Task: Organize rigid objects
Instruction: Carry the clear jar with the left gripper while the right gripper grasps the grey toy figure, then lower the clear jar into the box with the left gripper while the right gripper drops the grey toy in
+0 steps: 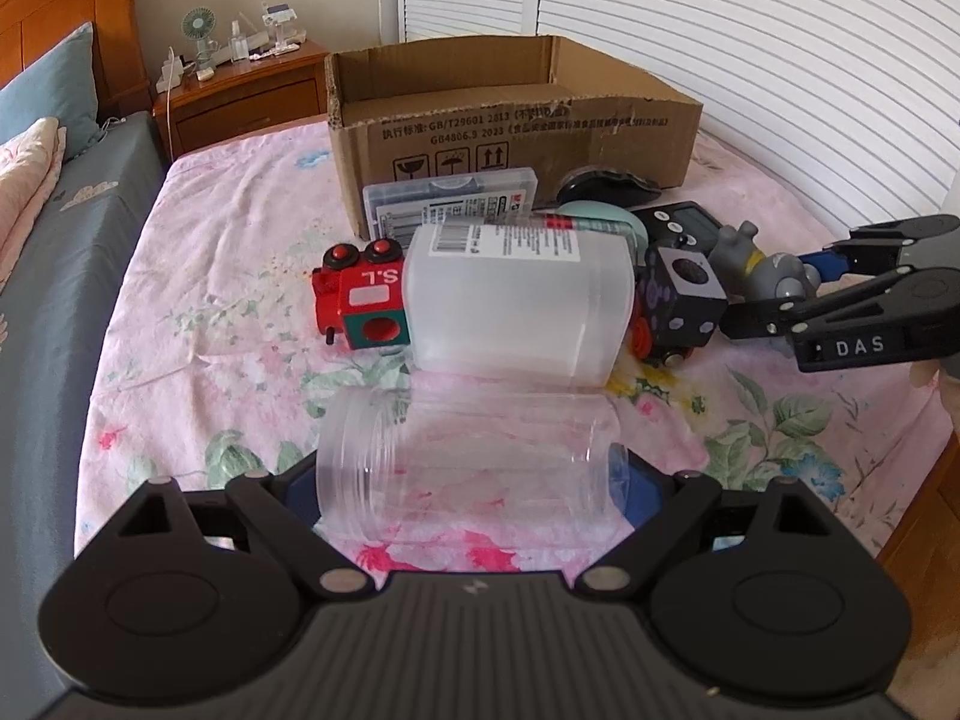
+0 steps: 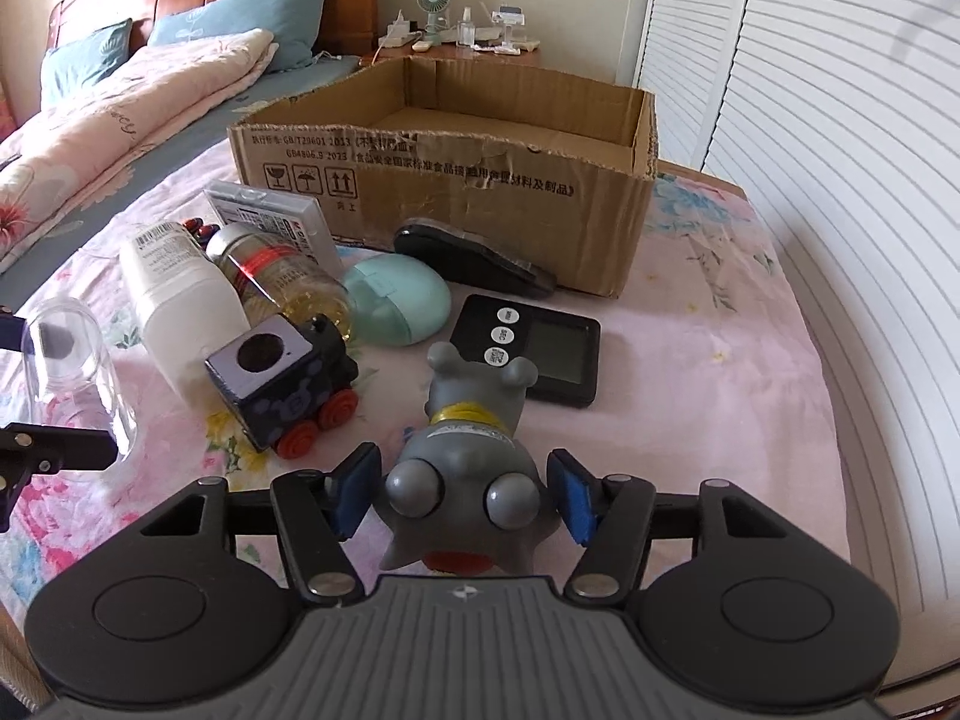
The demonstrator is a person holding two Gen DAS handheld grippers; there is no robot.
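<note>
The cardboard box (image 2: 456,180) serves as the landmark: it stands open-topped at the far side of the flowered bedspread (image 2: 720,360), and every loose thing lies on the near side of it.

The right gripper (image 2: 465,495) straddles a grey rubber toy figure (image 2: 465,480), which lies on its back with its long axis running from the gripper straight toward the box, its bulging eyes at the near end and its forked far end pointing at the box. The blue pads (image 2: 354,495) stand on either side of its head; the left one is at or almost at the grey rubber, while a narrow gap shows at the right one, so the jaws read as apart around the toy, not yet pressing on it. Judged from this, the next move is to finish closing across the head, then lift and carry it forward over the box's near wall.

The left gripper (image 1: 474,480) sits further from the box, with a clear plastic jar (image 1: 468,462) lying crosswise between its widely spread fingers; the jar's long axis runs parallel to the box's front wall, its threaded mouth to the left. Whether the pads press on the jar's ends cannot be told, as its clear body blurs them.

The right hand is nearer the box, and a black digital timer (image 2: 534,354) lies between the toy and it.
</note>
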